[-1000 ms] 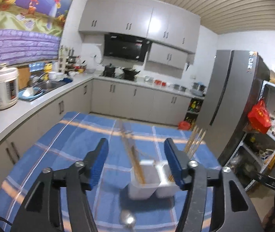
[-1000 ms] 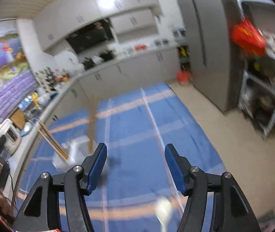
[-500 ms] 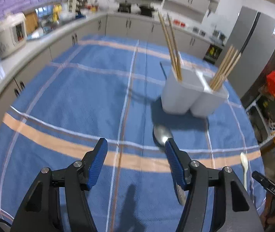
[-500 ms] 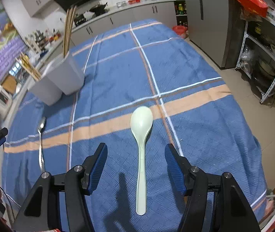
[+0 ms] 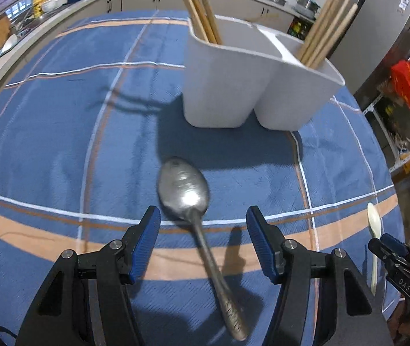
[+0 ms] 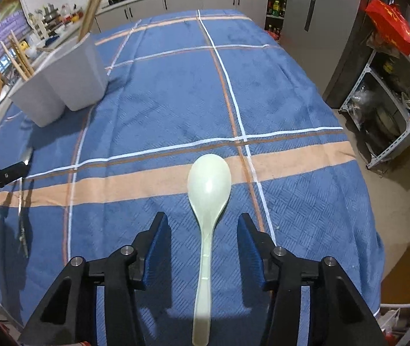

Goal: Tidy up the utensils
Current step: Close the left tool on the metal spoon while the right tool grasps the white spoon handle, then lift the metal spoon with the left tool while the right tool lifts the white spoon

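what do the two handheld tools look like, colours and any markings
Both match: the left tool and right tool have matte black angular frames with silver round pivot bolts and two flat fingers faced with ribbed blue pads. Seen from the opposite camera, each one's black body carries white lettering, only partly legible. A thin black cable shows at the lower left of the left view. No sleeves are visible.
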A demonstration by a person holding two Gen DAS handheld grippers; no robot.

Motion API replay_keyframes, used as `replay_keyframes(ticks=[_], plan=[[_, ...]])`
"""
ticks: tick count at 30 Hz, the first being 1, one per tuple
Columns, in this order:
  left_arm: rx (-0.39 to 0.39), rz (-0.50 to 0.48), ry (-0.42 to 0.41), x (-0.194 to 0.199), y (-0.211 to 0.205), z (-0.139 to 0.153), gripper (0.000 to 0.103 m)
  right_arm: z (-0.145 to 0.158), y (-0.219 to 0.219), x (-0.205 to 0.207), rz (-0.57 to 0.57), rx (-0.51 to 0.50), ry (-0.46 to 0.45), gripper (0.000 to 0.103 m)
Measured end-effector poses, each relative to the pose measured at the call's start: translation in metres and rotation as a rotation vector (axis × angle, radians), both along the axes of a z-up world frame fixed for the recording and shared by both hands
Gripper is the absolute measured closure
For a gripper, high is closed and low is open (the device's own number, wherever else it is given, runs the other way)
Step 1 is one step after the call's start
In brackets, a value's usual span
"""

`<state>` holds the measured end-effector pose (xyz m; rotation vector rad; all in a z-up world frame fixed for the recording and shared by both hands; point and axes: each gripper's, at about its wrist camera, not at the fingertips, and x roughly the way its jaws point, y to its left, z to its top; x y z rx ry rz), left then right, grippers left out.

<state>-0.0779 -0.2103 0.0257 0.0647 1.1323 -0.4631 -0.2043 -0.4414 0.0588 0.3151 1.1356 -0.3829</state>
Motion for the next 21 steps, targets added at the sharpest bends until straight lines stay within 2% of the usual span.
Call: replay_keyframes(ticks=[4, 5, 6, 8, 10, 12, 15, 18, 19, 21], plan=[[0.024, -0.018, -0.009, 0.001, -0.009, -0.005, 0.042, -0.002, 0.003, 0.007, 0.01, -0.027, 0.011, 0.051], [0.034, -0.032, -0.02, 0.0, -0.012, -0.005, 0.045, -0.002, 0.003, 0.009, 0.013, -0.029, 0.009, 0.053], [0.045, -0.045, -0.037, -0.001, -0.013, -0.004, 0.067, -0.001, 0.005, 0.01, 0.016, -0.033, 0.004, 0.064], [0.061, -0.081, -0.047, -0.003, -0.017, -0.005, 0.097, 0.001, 0.006, 0.014, 0.027, -0.017, -0.008, 0.075], [0.017, -0.084, -0.017, -0.003, -0.013, -0.004, 0.098, 0.002, 0.006, 0.014, 0.043, 0.043, -0.041, 0.078], [-0.006, -0.08, 0.001, -0.002, -0.007, -0.005, 0.1, 0.001, 0.006, 0.011, 0.048, 0.086, -0.065, 0.088], [-0.053, -0.072, 0.027, -0.005, 0.005, -0.004, 0.1, 0.0, 0.002, 0.004, 0.031, 0.161, -0.1, 0.091], [-0.096, -0.067, 0.029, -0.01, 0.016, -0.002, 0.1, 0.003, 0.003, -0.001, 0.032, 0.164, -0.119, 0.094], [-0.1, -0.066, 0.022, -0.011, 0.019, -0.001, 0.1, 0.006, 0.005, -0.001, 0.033, 0.161, -0.123, 0.099], [-0.102, -0.063, 0.008, -0.015, 0.023, 0.002, 0.1, 0.009, 0.011, -0.004, 0.04, 0.163, -0.132, 0.099]])
